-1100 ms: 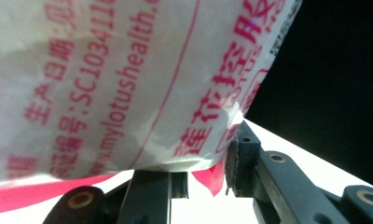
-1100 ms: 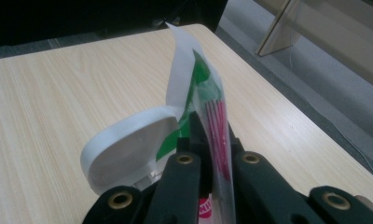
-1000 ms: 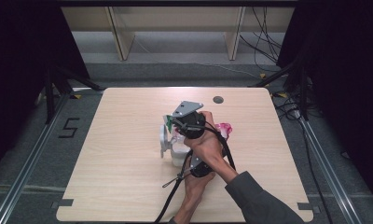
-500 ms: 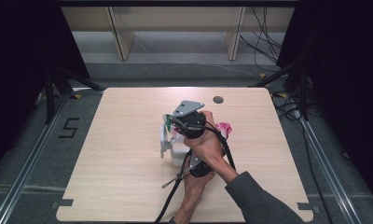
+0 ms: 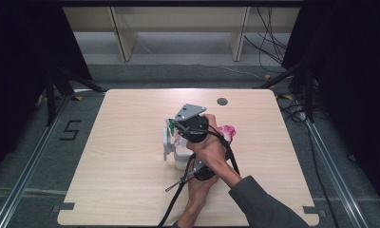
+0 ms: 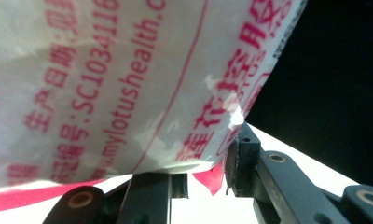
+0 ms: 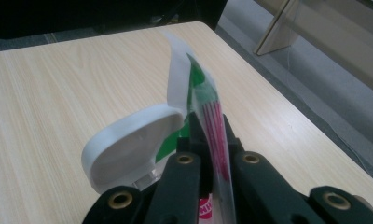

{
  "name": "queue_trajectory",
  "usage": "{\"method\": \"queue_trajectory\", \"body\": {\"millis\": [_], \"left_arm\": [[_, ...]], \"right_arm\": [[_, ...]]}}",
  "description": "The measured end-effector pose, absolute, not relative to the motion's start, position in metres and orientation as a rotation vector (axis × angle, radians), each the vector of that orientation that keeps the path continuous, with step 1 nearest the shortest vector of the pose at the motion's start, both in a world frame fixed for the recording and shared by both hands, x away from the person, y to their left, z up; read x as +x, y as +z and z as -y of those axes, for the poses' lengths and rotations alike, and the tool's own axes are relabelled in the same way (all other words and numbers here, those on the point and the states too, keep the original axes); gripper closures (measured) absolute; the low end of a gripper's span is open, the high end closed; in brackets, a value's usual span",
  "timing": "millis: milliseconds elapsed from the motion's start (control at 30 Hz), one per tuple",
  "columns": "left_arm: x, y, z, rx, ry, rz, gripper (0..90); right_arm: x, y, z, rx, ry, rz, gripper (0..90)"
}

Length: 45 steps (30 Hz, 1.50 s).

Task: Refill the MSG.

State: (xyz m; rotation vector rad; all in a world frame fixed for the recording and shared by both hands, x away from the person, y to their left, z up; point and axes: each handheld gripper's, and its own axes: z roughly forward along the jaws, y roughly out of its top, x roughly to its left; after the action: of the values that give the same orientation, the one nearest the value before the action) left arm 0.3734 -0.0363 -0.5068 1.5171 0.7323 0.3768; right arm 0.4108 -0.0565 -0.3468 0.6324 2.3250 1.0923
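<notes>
Right tongs point(image 7: 208, 140) closed, pinching one sachet point(image 7: 215, 121) beside one open white lid point(image 7: 128, 149). Left tongs point(image 6: 198, 182) clamp one printed pack point(image 6: 128, 79) (text legible there, not from above).

Dark grey sleeve point(image 5: 269, 209), black fingers point(image 7: 250, 186), brass screws

High view soft, slightly blurred; table point(image 5: 131, 190) evenly lit from above, surroundings dark; left gripper view: white packet point(image 6: 128, 84) overexposed, print close and soft, background black; right gripper view: near jaws blurred, tabletop sharper.
</notes>
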Motion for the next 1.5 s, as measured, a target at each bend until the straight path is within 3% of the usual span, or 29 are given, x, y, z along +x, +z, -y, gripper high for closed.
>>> {"method": "queue_trajectory", "body": {"millis": [1500], "left_arm": [[0.3701,-0.5062,0.0398,1.475,0.333,-0.788,72.7]], "right_arm": [[0.4144,-0.3487,0.0536,0.623,1.064,-2.322,90.0]]}}
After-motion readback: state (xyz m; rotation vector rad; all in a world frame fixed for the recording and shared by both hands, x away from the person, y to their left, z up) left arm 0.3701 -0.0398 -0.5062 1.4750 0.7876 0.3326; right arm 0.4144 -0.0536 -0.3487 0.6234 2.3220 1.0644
